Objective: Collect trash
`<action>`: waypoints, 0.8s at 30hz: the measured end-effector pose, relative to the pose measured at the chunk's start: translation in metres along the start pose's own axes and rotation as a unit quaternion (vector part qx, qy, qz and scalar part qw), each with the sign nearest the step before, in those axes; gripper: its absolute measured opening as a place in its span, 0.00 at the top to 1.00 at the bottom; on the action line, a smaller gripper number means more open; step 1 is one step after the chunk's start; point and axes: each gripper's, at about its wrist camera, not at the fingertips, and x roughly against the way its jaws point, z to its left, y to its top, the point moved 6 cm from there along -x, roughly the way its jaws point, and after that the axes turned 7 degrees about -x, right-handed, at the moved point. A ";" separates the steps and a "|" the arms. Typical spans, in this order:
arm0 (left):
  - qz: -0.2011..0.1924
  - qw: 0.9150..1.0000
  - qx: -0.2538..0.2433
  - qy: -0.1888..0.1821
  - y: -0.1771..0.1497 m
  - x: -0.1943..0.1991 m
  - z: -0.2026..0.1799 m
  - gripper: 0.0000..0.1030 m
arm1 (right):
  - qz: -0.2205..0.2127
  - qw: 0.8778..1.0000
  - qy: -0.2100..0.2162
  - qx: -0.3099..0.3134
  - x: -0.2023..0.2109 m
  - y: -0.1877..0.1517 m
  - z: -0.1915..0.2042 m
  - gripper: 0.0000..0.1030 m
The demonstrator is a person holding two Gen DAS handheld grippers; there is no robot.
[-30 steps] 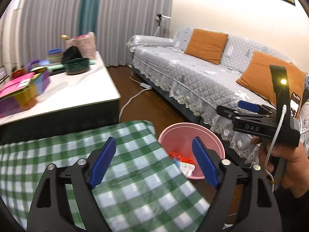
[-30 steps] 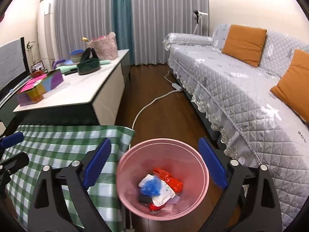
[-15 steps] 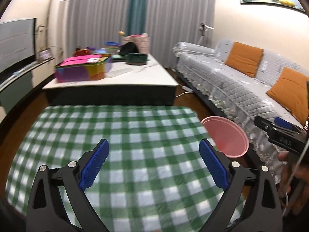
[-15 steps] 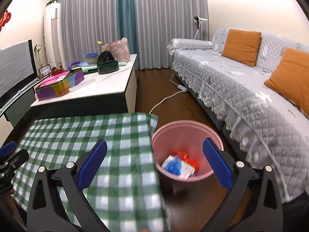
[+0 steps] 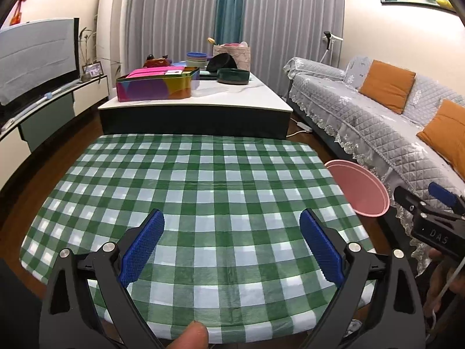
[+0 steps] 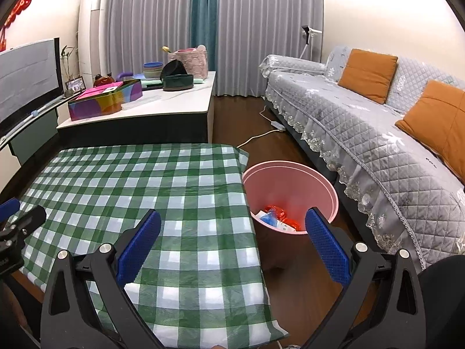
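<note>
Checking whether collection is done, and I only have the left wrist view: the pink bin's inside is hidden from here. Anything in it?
Observer: Yes. The pink bin holds trash: red and blue wrappers and white paper at the bottom.
Operator: Right gripper carrying anything?
Observer: No. The right gripper is open with nothing between its blue pads.
Operator: Anything on the floor by the bin?
Observer: A white power cord runs past it to the sofa.

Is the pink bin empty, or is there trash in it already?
Not empty. The right wrist view looks into the pink bin and shows red, blue and white wrappers at its bottom; it is far from full.
</note>
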 end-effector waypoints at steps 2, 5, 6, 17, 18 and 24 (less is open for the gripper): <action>-0.001 1.000 -0.002 0.004 -0.002 0.001 0.000 0.11 | -0.001 1.000 0.000 0.001 -0.002 0.000 0.002 0.05; 0.001 1.000 -0.001 0.006 -0.004 0.000 0.000 0.11 | -0.001 1.000 0.001 0.003 -0.003 0.000 0.006 0.05; 0.003 1.000 0.000 0.006 -0.005 0.000 0.000 0.11 | -0.002 1.000 0.002 0.005 -0.003 -0.001 0.007 0.05; 0.011 1.000 0.003 0.002 -0.010 -0.002 -0.004 0.11 | -0.003 1.000 0.004 0.009 -0.005 -0.003 0.014 0.05; 0.011 1.000 0.003 0.002 -0.010 -0.002 -0.004 0.11 | -0.002 1.000 0.004 0.009 -0.006 -0.003 0.015 0.05; 0.011 1.000 0.003 0.002 -0.009 -0.003 -0.004 0.11 | -0.003 1.000 0.005 0.010 -0.006 -0.004 0.016 0.05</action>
